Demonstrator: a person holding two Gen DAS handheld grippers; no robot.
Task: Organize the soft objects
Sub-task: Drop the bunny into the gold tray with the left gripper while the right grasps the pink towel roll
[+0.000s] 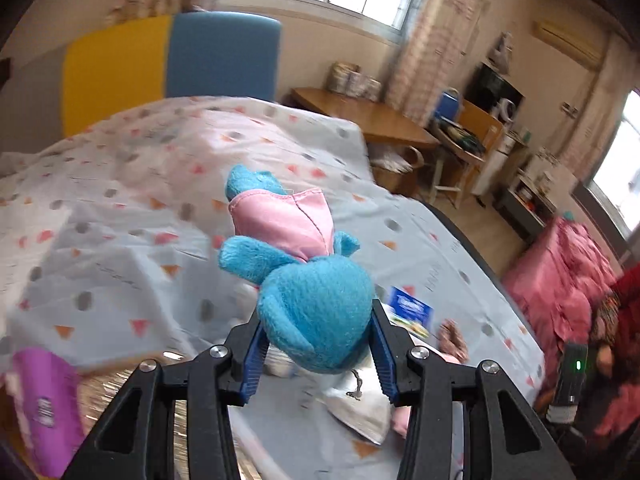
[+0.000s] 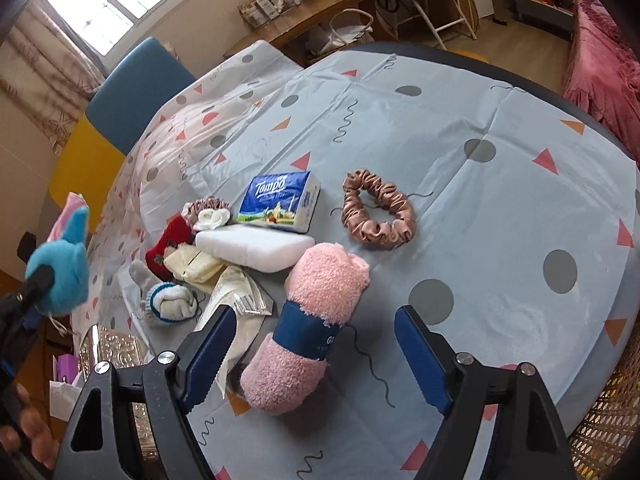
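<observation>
My left gripper is shut on a blue plush toy with a pink dress, held up above the table. The same blue plush toy shows at the left edge of the right wrist view, with the left gripper's dark finger across it. My right gripper stands open over a rolled pink fluffy towel with a dark blue band; the roll lies between the fingers, and neither pad presses on it. A dusty-pink scrunchie lies on the tablecloth beyond the towel.
A pile sits left of the towel: a Tempo tissue pack, a white foam pad, a white-and-blue sock, a red item and plastic-wrapped pieces. A silver patterned box and a purple box stand at the table's near-left edge.
</observation>
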